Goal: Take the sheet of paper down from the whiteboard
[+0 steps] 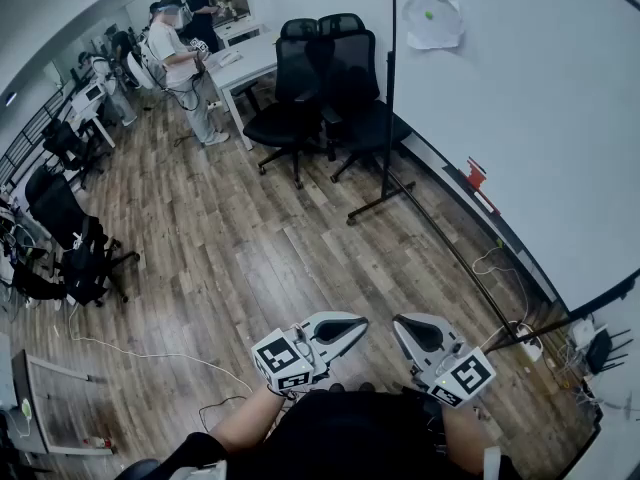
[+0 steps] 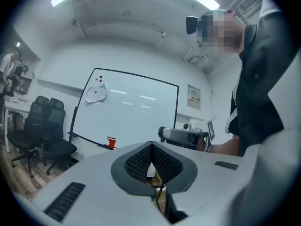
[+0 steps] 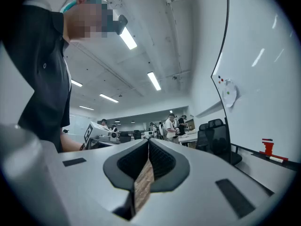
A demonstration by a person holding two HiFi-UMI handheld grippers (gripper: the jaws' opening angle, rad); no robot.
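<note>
Both of your grippers sit low in the head view, held level in front of you, well apart from the board. Your left gripper point(image 1: 350, 326) has its jaws pressed together with nothing between them; its own view shows the ribbed pads meeting in a closed seam. Your right gripper point(image 1: 405, 328) is the same, jaws together and empty. The sheet of paper point(image 1: 433, 20) hangs on the whiteboard point(image 1: 540, 118), high up near its top left corner, slightly crumpled, with a green magnet point(image 1: 429, 14) on it. Two small red dots sit on the board just above the sheet. A red item point(image 1: 475, 174) rests on the board's lower tray. Black office chairs point(image 1: 320, 78) stand on the wooden floor point(image 1: 230, 258) left of the board's stand. Other people point(image 1: 180, 58) stand at desks at the far end of the room.
</note>
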